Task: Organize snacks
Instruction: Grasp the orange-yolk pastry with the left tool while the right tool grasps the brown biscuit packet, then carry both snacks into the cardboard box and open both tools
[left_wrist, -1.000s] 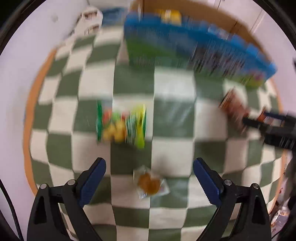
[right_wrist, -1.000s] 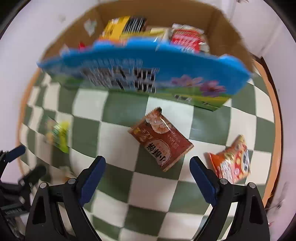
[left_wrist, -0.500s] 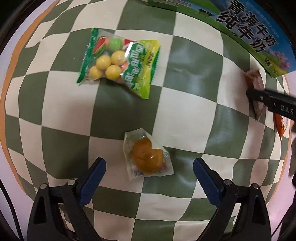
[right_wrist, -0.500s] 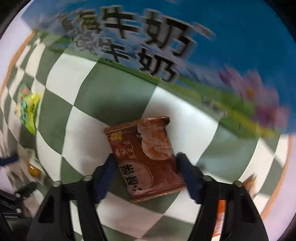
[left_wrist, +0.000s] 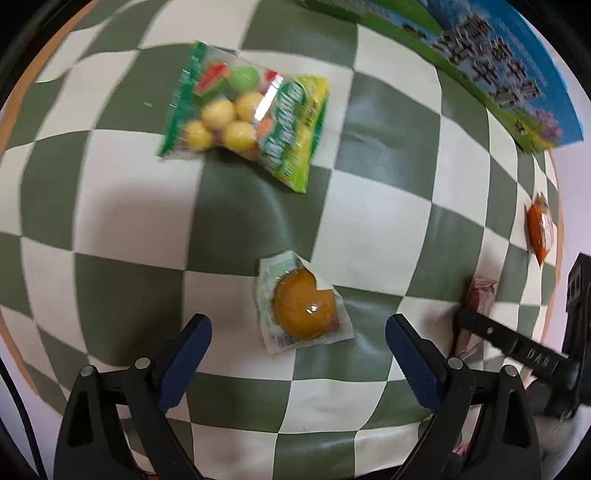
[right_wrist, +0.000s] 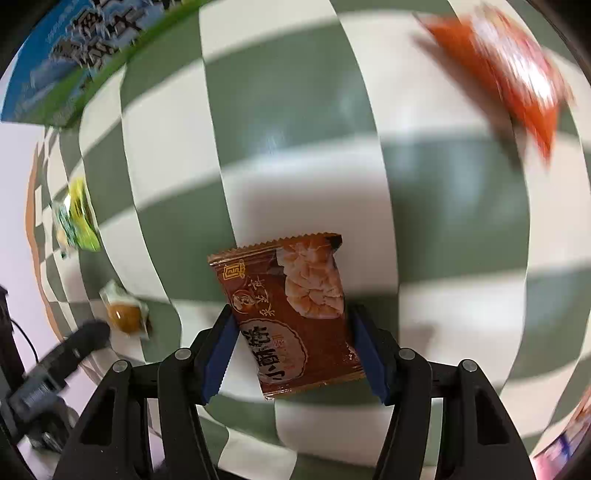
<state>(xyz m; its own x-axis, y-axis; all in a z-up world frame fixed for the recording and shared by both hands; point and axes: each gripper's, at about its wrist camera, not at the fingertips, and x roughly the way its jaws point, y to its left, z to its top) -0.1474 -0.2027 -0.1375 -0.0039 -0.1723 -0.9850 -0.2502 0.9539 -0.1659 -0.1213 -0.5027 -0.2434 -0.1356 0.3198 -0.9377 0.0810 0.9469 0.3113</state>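
My right gripper (right_wrist: 291, 332) has a brown snack packet (right_wrist: 295, 310) between its jaws. They are closing, and both blue pads press on its side edges. The packet stays sharp while the cloth behind it blurs. In the left wrist view the same packet (left_wrist: 480, 299) shows edge-on at the right. My left gripper (left_wrist: 297, 325) points straight down and stands open just above a clear packet with an orange jelly (left_wrist: 303, 306), with nothing between its pads. A green and yellow bag of candy balls (left_wrist: 243, 118) lies further up the cloth.
A green and white checked tablecloth (left_wrist: 369, 229) covers the table. A blue and green printed carton (left_wrist: 498, 66) stands at the far edge. An orange snack packet (right_wrist: 509, 70) lies near the right edge. The table's wooden rim (left_wrist: 14, 332) curves round at the left.
My right gripper came down over the brown packet, its jaws drew in onto it, and it rolled and moved sideways with it. My left gripper sank closer over the jelly packet.
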